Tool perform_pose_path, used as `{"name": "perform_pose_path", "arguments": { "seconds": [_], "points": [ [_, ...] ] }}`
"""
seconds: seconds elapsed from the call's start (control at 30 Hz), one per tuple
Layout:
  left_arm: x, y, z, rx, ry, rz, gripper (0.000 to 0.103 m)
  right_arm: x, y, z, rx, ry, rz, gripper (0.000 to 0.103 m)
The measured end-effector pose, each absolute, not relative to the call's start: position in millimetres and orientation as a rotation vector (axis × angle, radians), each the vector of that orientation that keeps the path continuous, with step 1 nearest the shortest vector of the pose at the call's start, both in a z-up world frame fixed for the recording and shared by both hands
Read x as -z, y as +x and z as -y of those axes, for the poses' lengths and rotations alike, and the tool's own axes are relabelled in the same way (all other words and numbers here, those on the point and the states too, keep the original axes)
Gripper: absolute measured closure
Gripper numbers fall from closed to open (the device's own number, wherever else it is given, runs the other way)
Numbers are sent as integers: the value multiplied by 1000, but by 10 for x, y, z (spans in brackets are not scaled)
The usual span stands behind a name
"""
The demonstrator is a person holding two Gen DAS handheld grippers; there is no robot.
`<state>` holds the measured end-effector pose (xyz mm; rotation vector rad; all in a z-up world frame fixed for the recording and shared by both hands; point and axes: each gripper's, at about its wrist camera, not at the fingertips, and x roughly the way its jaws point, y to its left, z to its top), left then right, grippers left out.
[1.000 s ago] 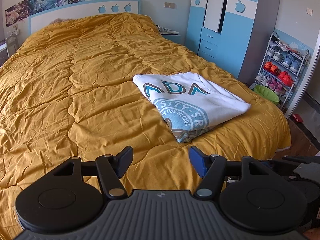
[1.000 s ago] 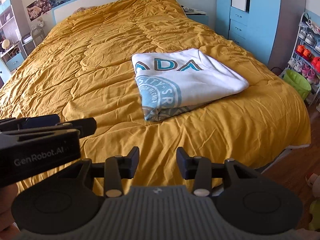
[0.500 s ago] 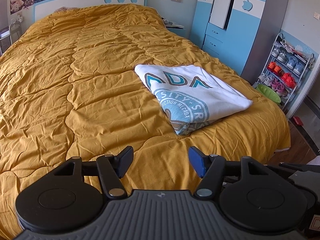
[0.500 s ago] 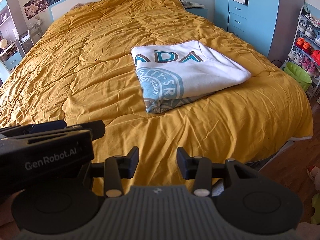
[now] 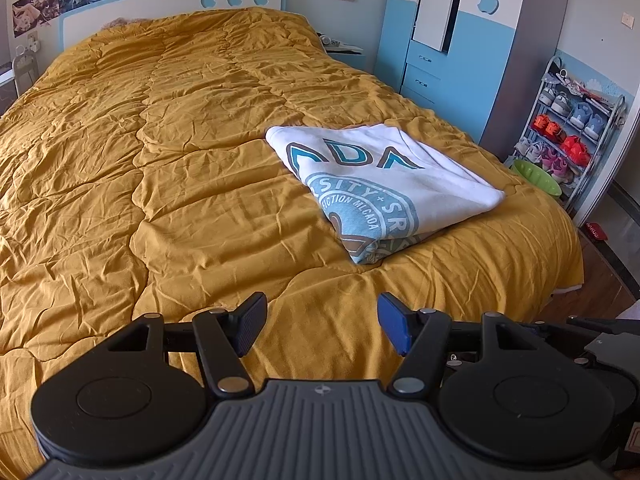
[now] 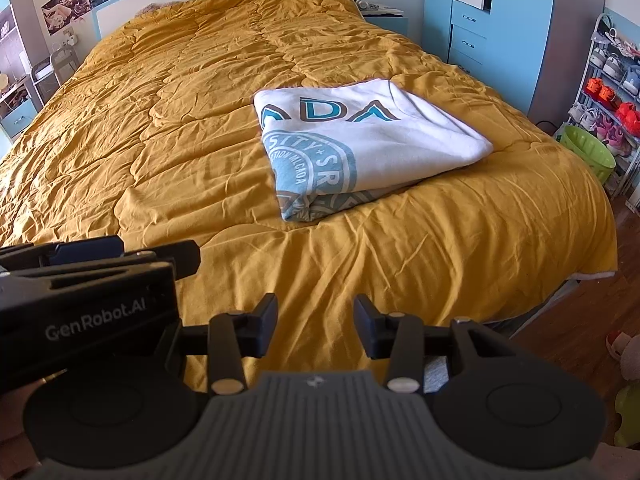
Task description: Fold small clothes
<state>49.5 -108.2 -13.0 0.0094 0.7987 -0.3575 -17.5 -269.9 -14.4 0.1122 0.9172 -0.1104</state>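
Observation:
A white shirt with a teal round print (image 5: 380, 188) lies folded into a rectangle on the mustard quilt (image 5: 160, 160), right of the bed's middle. It also shows in the right wrist view (image 6: 360, 148). My left gripper (image 5: 322, 326) is open and empty, held above the bed's near edge, well short of the shirt. My right gripper (image 6: 316, 326) is open and empty, also back from the shirt. The left gripper's body (image 6: 88, 304) shows at the left of the right wrist view.
A blue wardrobe (image 5: 452, 40) stands right of the bed. A shoe rack (image 5: 568, 132) and a green basin (image 5: 538, 176) sit by the right wall. The headboard (image 5: 160, 12) is at the far end. Wood floor (image 6: 576, 328) lies right of the bed's corner.
Both grippers have shifted slightly, so the shirt sits a little nearer and lower in the views. The shirt has not moved. Both grippers stay open.

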Motion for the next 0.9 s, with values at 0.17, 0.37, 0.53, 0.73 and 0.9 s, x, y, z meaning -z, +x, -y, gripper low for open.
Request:
{"name": "perform_pose_path", "arguments": {
  "seconds": [0.17,0.37,0.53,0.73,0.9],
  "points": [
    [143,509,1053,365,-16,-812,29,157,-161,2709,105,118,-920,64],
    [176,509,1056,355,-16,-821,29,194,-141,2706,99,126,-932,64],
    [199,507,1065,348,-3,-820,28,230,-131,2702,104,121,-940,64],
    [191,508,1054,349,-4,-821,26,235,-124,2704,103,118,-939,64],
    [187,520,1028,357,-22,-830,21,225,-130,2707,89,135,-935,64]
  ]
}}
